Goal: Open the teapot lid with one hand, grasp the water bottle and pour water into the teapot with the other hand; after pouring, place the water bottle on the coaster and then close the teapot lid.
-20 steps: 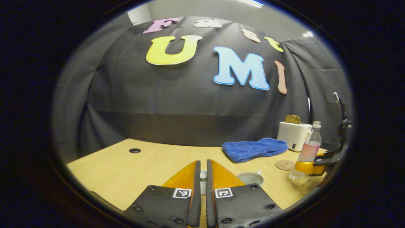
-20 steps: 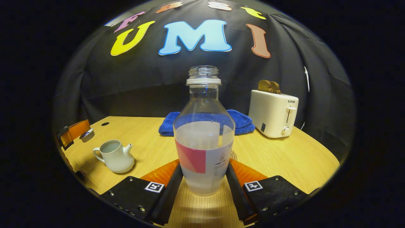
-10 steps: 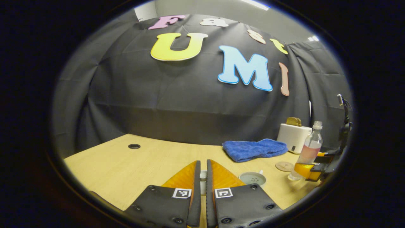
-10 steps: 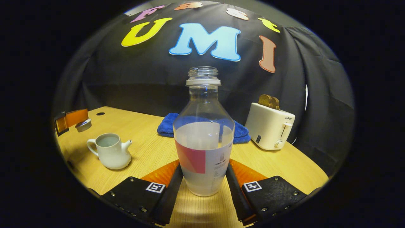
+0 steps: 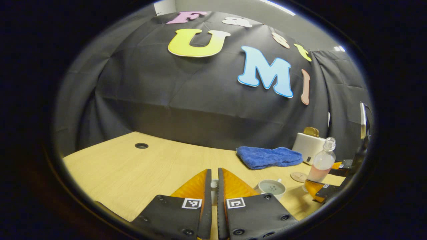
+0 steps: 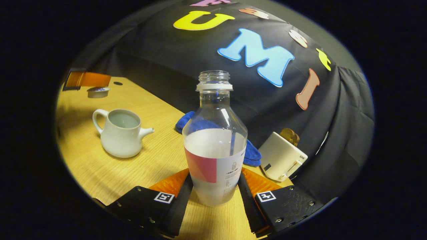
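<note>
Right tongs (image 6: 213,195) clamp the uncapped water bottle (image 6: 215,146) near the lidless teapot (image 6: 120,132).

**No legible text**

Small print is seen on the pink-and-white label of the clear plastic water bottle (image 6: 214,146), and a mark on the white toaster (image 6: 280,156); neither can be read.
</note>
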`<action>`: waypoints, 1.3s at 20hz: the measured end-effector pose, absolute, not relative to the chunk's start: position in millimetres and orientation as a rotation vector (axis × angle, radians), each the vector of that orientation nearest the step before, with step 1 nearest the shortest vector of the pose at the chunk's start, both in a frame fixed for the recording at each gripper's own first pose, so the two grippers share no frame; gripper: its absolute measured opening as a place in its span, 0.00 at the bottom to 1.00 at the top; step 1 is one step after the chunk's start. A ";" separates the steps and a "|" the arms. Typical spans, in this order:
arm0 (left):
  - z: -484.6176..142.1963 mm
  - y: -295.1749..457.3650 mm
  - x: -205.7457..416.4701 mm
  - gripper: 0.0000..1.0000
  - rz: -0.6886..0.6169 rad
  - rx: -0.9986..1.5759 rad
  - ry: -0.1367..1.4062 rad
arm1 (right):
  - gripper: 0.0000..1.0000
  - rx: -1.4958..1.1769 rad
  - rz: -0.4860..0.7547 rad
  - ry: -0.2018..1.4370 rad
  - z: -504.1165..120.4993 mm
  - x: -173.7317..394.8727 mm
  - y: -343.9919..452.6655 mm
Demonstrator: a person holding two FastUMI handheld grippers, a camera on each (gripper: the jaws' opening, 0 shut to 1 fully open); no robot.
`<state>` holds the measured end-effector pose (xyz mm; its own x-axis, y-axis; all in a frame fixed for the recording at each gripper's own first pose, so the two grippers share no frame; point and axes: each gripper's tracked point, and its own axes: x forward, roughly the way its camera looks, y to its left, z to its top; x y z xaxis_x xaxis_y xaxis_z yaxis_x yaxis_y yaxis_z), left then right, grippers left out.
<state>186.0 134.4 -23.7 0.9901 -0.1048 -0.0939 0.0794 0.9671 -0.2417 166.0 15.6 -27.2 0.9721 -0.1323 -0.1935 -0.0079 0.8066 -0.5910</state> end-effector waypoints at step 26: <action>-24.5 148.5 189.5 0.14 -0.099 -0.281 0.094 | 0.74 -1.607 -0.108 0.128 5.2 207.8 27.0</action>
<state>189.5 148.5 -24.5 0.9908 -0.1105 -0.0786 0.0844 0.9560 -0.2809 207.8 27.0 5.2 0.9888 -0.1492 -0.0101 -0.0159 -0.0381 -0.9991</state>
